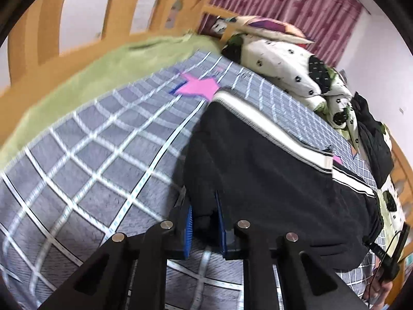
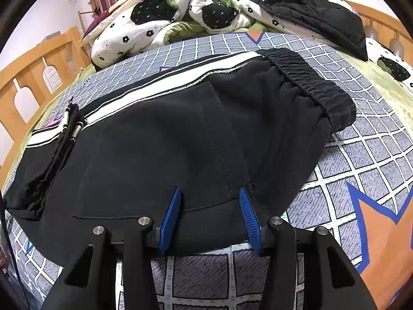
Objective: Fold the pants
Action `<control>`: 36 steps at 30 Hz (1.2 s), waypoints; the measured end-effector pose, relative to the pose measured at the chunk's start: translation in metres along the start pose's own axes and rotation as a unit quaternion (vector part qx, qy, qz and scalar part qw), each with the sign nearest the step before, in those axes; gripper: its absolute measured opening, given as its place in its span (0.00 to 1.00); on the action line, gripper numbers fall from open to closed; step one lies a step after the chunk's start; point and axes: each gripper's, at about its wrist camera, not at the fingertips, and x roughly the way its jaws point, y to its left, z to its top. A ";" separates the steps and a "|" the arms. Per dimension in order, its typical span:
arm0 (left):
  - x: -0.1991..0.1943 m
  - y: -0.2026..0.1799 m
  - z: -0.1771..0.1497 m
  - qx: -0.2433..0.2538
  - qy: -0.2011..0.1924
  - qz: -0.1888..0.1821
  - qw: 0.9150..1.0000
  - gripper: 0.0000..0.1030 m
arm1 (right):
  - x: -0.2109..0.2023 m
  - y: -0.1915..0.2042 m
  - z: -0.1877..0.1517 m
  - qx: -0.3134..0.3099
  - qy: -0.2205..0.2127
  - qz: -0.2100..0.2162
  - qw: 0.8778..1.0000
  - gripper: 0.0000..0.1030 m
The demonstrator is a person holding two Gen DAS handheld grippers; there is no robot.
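Black pants (image 2: 165,142) with a white side stripe (image 2: 160,87) lie flat on the grey checked bedsheet (image 2: 361,155), elastic waistband (image 2: 315,87) at the right. My right gripper (image 2: 210,196) is open, its blue pads (image 2: 171,214) resting at the near edge of the pants. In the left wrist view the pants (image 1: 271,170) fill the right half. My left gripper (image 1: 204,206) is closed on a fold of black pants fabric at their near corner.
A crumpled white, black and green quilt (image 2: 180,15) and a black jacket (image 2: 317,13) lie at the far side of the bed. A wooden bed rail (image 1: 77,20) runs along the left. A green blanket (image 1: 90,77) edges the sheet.
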 end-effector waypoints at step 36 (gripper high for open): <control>-0.023 -0.200 -0.058 0.202 0.046 -0.174 0.963 0.50 | -0.068 -0.027 0.009 0.043 -0.046 0.037 0.997 0.40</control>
